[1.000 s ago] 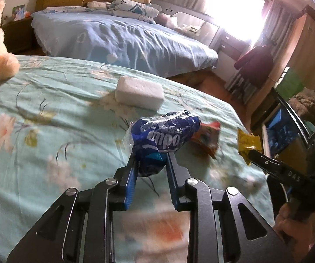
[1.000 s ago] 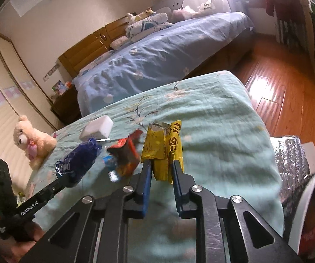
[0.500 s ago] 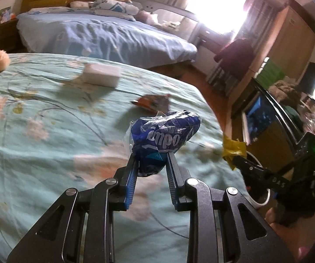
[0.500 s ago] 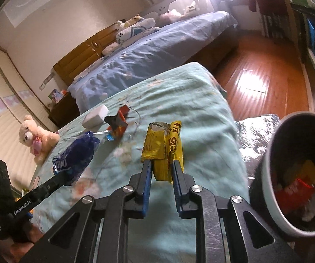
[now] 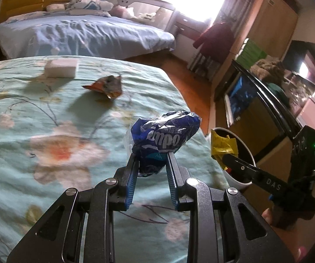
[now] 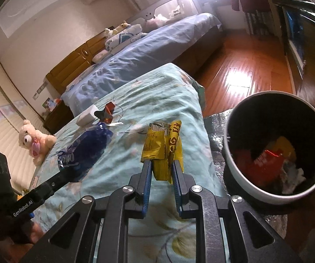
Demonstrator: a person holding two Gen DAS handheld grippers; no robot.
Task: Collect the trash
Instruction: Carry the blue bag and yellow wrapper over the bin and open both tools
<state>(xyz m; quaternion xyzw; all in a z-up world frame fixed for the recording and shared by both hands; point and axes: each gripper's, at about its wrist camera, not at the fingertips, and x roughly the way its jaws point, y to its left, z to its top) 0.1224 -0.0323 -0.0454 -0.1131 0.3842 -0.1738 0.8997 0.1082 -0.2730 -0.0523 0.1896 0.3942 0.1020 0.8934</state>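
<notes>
step in hand: carrying trash to bin [image 6: 275,144], judged. left gripper [image 5: 152,171] clamped on crumpled blue wrapper [image 5: 164,138], glossy film. right gripper [image 6: 161,173] clamped on creased yellow wrapper [image 6: 162,144], foil-lined. bin round, white-rimmed, at 3 o'clock in right view, part-filled. orange wrapper [image 5: 107,85] lay on floral bedspread [image 5: 37,114] at 11 o'clock. next move likely needed: swing over bin, release.

Left tool [image 5: 152,156] clamping blue wrapper [image 5: 165,137], right tool [image 5: 224,156] holding yellow wrapper [image 5: 223,143]
</notes>
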